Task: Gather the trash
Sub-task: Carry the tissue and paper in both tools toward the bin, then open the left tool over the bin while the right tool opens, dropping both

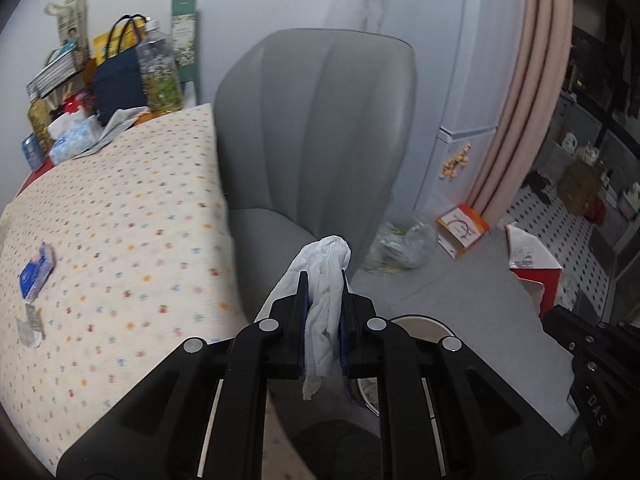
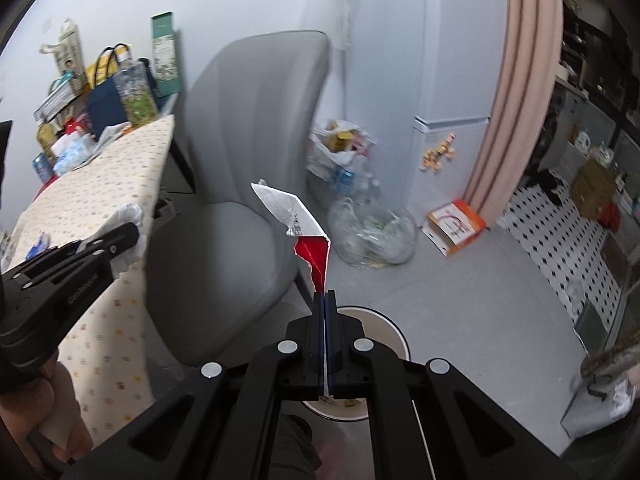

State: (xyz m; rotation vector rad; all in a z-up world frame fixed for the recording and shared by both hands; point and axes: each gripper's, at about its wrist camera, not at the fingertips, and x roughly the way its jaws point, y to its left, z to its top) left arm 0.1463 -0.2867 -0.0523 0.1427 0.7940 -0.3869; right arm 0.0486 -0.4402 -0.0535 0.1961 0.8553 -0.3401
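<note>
The left gripper [image 1: 323,280], black with blue pads, is clamped narrowly on a crumpled white tissue [image 1: 326,276] that bulges above the fingers and hangs below them. In this left wrist view it hangs beside the grey padded chair [image 1: 316,120], with the rim of a round white waste bin [image 1: 420,322] showing just under the right finger; a blue wrapper [image 1: 36,274] and a grey scrap [image 1: 31,326] lie uncollected on the dotted tablecloth [image 1: 120,208]. In the right wrist view, the right gripper [image 2: 325,300] is pinched tight on a torn red-and-white paper carton piece [image 2: 310,240] that stands up from its tips, directly above the bin [image 2: 394,334]. To drop cleanly, I would centre each load over the bin's mouth before letting go, lowering the tissue first since it may cling to the pads.
</note>
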